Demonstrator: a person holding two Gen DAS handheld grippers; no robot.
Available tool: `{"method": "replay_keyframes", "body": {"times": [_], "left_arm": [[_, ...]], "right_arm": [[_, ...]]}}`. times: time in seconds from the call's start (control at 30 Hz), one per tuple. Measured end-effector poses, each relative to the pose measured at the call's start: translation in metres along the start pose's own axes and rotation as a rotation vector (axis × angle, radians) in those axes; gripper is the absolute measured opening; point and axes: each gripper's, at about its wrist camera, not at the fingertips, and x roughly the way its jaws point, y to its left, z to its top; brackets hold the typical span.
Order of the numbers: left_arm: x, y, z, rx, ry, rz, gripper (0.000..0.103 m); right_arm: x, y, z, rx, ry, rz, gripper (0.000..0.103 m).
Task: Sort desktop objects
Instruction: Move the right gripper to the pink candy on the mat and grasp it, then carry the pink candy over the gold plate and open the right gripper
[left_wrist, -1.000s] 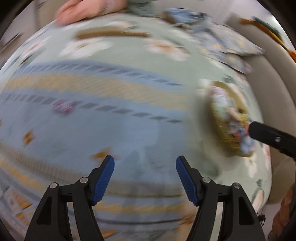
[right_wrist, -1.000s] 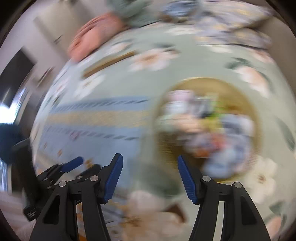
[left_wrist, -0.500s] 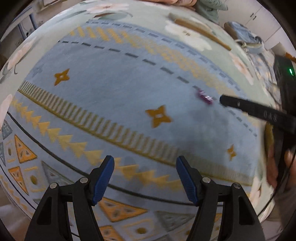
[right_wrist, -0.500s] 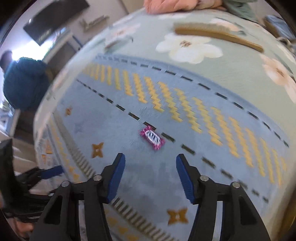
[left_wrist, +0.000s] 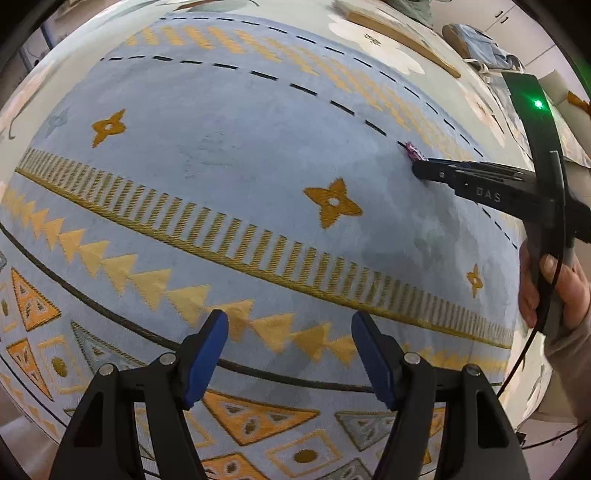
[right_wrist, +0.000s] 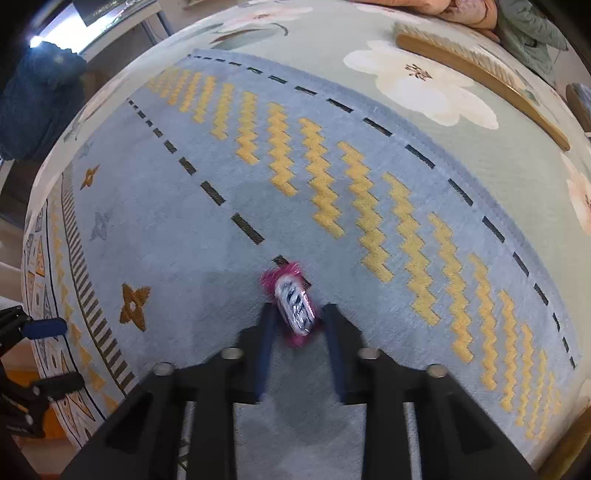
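A candy (right_wrist: 295, 302) in a pink and silver wrapper lies on the blue patterned rug (right_wrist: 184, 240), next to a black dash. My right gripper (right_wrist: 298, 314) points down over it. Its jaws are closing, with the candy between them and the pads at its sides. In the left wrist view the same candy (left_wrist: 412, 150) peeks out at the tip of the right gripper (left_wrist: 419, 170), which a hand (left_wrist: 554, 291) holds. My left gripper (left_wrist: 289, 321) hangs open over the rug's triangle border, with nothing between its fingers.
A long wooden brush (right_wrist: 480, 70) lies on the floral green carpet (right_wrist: 424, 92) beyond the rug. Pink and green cloth (right_wrist: 461, 11) is piled at the far edge. A person in dark blue (right_wrist: 33, 103) sits at the far left.
Both grippers swung away from the basket to the blue rug. The right gripper came down over the candy and its jaws narrowed around it. The left gripper settled and stayed open.
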Motion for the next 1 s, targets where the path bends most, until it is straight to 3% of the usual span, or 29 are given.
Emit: {"method": "replay_keyframes", "body": {"times": [0.2,0.33,0.47,0.7,1.0], "left_arm": [[0.001,-0.032,0.0,0.045,-0.005,-0.001,0.066],[0.003,-0.063,0.0,0.096,0.01,-0.026,0.066],[0.005,-0.112,-0.001,0.179,0.009,-0.029,0.066],[0.008,-0.204,-0.009,0.306,0.012,-0.077,0.066],[0.006,-0.321,-0.032,0.439,-0.017,-0.139,0.066]], "right_arm": [[-0.025,-0.011,-0.026,0.083,-0.042,0.01,0.017],[-0.06,-0.027,-0.065,0.18,-0.066,0.018,0.017],[-0.092,-0.042,-0.099,0.227,-0.069,0.002,0.017],[-0.134,-0.071,-0.16,0.419,-0.08,0.022,0.017],[-0.195,-0.145,-0.243,0.664,-0.133,-0.02,0.017]]}}
